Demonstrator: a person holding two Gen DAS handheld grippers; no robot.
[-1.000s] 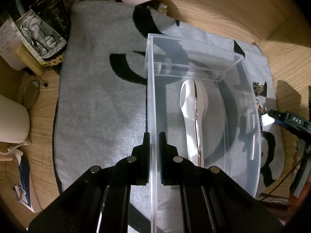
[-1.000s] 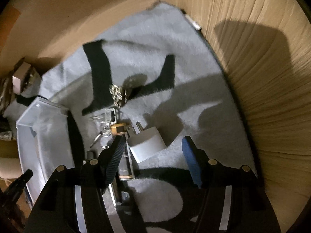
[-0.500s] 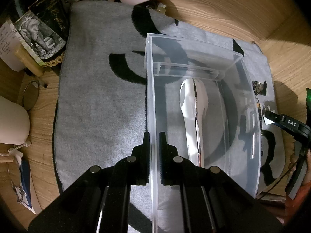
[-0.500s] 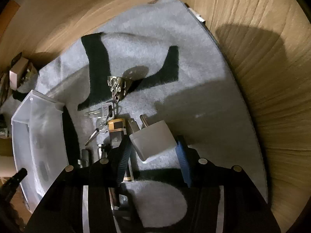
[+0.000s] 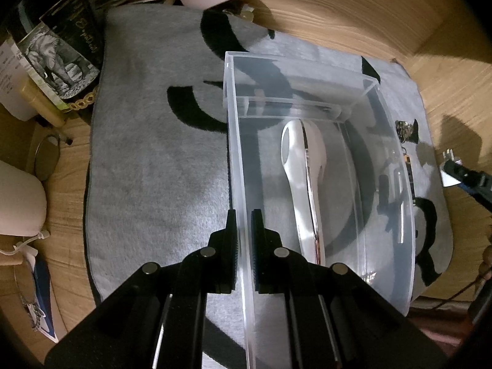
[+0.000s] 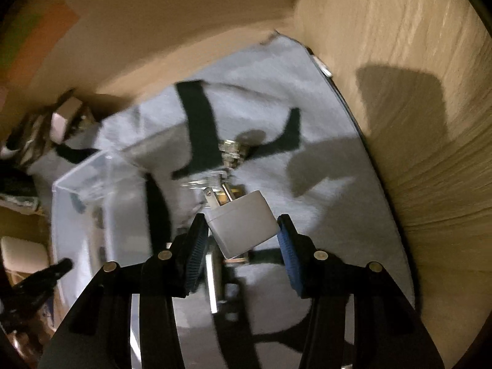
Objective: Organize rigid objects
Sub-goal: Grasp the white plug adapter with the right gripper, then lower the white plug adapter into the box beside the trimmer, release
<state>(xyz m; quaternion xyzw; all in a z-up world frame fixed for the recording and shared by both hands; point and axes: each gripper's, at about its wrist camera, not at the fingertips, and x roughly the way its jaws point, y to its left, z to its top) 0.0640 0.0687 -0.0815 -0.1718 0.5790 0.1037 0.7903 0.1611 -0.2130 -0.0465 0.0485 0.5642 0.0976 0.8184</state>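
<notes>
Lifted off the grey mat (image 6: 323, 117) since a second ago, a white plug adapter (image 6: 243, 221) sits clamped between the right gripper (image 6: 241, 243) pads, prongs pointing away, keys (image 6: 229, 150) left below. Only the left wrist view shows the left gripper (image 5: 244, 230) pinched tight on the near wall of the clear bin (image 5: 236, 153), a white handled tool (image 5: 303, 166) lying inside. Bare mat lies left of the bin; clutter crowds the far-left edge.

White plug adapter (image 6: 241, 223) tilted, prongs up-left; clear plastic bin (image 5: 384, 129) on grey mat, holding white handled device (image 5: 303, 166).
</notes>
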